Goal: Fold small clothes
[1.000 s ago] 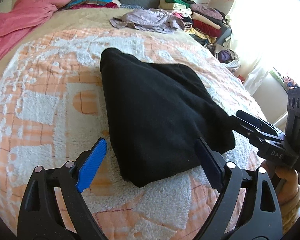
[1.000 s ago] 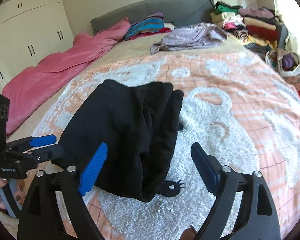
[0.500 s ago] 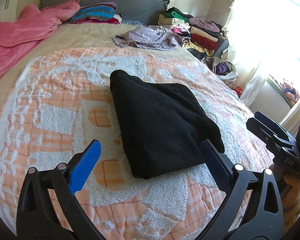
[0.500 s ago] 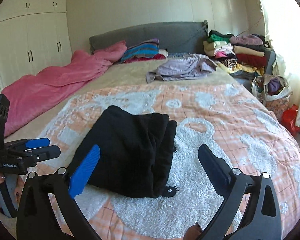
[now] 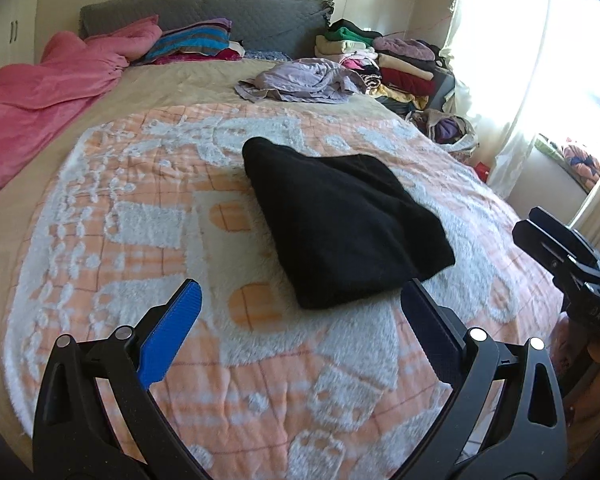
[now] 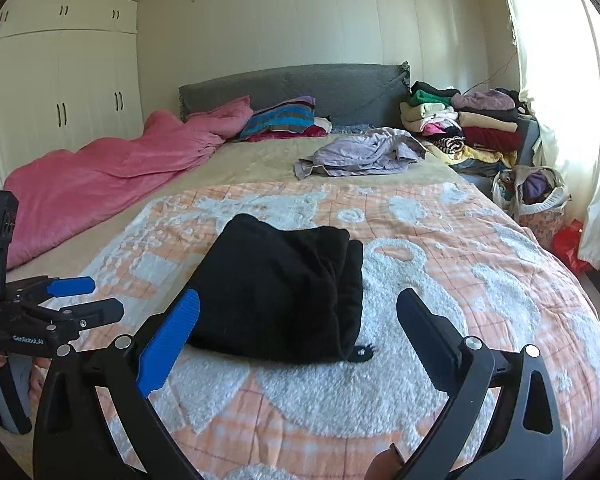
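Note:
A folded black garment (image 5: 340, 220) (image 6: 284, 288) lies flat on the orange-and-white bedspread (image 5: 140, 240) (image 6: 480, 280), touched by nothing. My left gripper (image 5: 300, 292) hovers short of its near edge, jaws wide open and empty. My right gripper (image 6: 298, 299) also hangs back from the garment's near side, wide open with nothing between its fingers. The right wrist view shows the left gripper (image 6: 96, 298) at the far left, apart from the cloth. The right gripper (image 5: 540, 224) appears at the right edge of the left wrist view, off the bed's side.
A crumpled lilac garment (image 5: 304, 84) (image 6: 360, 152) lies further up the bed. Stacked folded clothes (image 5: 384, 64) (image 6: 460, 124) sit at the far right by the headboard. A pink blanket (image 5: 48, 88) (image 6: 120, 176) covers the left side. A full bag (image 6: 532, 196) stands beside the bed.
Both grippers have drawn back and risen away from the black garment, and their jaws have spread wider. The garment stays where it lay.

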`<state>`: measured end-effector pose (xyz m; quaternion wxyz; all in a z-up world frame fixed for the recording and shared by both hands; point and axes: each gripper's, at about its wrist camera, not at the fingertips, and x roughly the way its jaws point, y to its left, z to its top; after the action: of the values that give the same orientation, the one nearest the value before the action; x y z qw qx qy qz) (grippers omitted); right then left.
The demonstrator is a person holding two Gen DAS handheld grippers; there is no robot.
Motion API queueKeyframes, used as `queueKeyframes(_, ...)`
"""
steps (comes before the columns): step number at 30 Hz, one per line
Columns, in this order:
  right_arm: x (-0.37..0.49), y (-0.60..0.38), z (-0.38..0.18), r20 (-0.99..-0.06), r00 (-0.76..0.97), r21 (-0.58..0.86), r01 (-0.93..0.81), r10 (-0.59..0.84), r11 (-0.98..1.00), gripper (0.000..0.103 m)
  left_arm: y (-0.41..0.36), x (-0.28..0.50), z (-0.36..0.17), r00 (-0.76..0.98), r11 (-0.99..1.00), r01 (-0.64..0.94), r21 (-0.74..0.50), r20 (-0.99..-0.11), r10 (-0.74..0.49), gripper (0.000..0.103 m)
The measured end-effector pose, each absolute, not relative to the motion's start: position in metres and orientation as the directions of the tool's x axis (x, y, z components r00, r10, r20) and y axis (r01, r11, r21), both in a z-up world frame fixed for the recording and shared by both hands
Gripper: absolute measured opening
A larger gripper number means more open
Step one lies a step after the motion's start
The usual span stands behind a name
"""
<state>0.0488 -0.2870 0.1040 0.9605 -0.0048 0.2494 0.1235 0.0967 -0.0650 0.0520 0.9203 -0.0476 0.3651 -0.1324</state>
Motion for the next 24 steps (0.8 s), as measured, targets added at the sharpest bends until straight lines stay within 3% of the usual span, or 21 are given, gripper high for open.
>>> queueKeyframes(12,0.015,-0.277,0.075,-0.475,0.854,0.047,-0.214,0.211,0.976,0.098,-0.058,0.063,0.021,0.696,0.961,0.22,-0.167,-0.663,-0.275,0.093)
queueKeyframes(24,0.0,-0.274,0.03,-0.547,0.82,0.038,-0.175,0.167,0.984,0.098,-0.062,0.046,-0.005,0.685,0.962,0.226,-0.153,-0.677,-0.268,0.093)
